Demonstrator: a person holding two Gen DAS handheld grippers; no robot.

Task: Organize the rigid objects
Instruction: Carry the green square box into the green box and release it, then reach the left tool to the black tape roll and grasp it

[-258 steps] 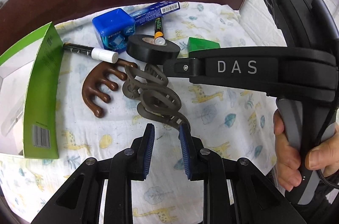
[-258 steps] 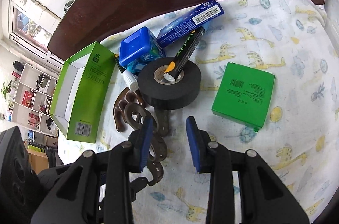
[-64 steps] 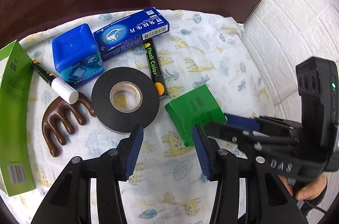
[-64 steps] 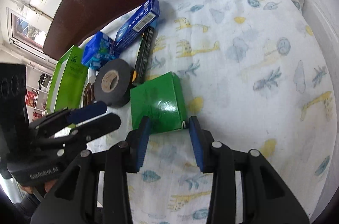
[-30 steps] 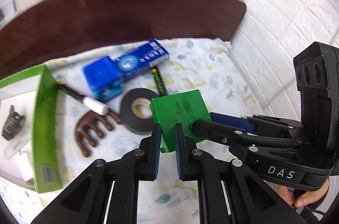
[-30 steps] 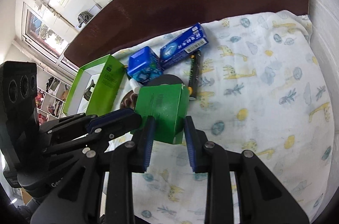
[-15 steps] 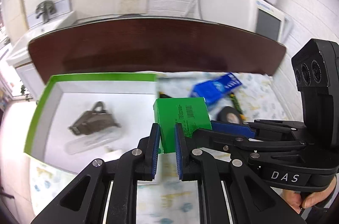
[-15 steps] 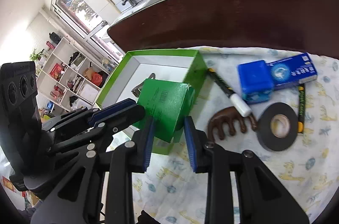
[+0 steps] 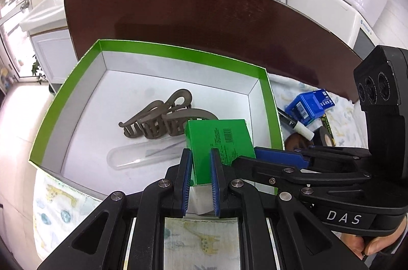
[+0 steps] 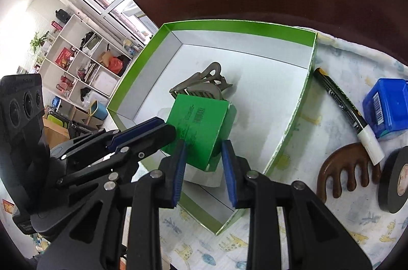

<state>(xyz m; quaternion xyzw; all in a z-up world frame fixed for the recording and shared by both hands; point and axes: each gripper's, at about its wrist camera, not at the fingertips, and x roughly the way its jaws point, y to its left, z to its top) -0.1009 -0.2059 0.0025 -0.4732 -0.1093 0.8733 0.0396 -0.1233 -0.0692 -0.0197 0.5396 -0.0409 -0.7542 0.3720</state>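
While both claws carry the small green box [image 9: 219, 142] above the near part of the green tray [image 9: 158, 50], the sound course, by this judgement, is to bring it straight down onto bare white floor and let go only once it rests there. The left claw [image 9: 200, 180] is clamped on the box's near lower edge, its blue pads pressed against both faces. The right claw [image 10: 204, 165] stands astride the box's lower corner; its left pad seems to touch, but a sliver of space shows at the right pad, so whether it truly grips cannot be told. Since two tools share one light carton, they should probably descend level and part together, lest it tip.

Just behind the box lies the hair clip [image 9: 163, 117], with a clear tube [image 9: 142, 155] beside it; setting down short of both would avoid stacking.

Hard to make out: the box hides part of the clip and the tube's end, and how high it hangs over the tray floor is unclear. On the giraffe-print cloth outside the tray, the marker [image 10: 344, 104], blue case [image 10: 385, 106], brown massager [image 10: 349, 170] and tape roll [image 10: 395, 178] await, the roll cut off at the frame's edge.
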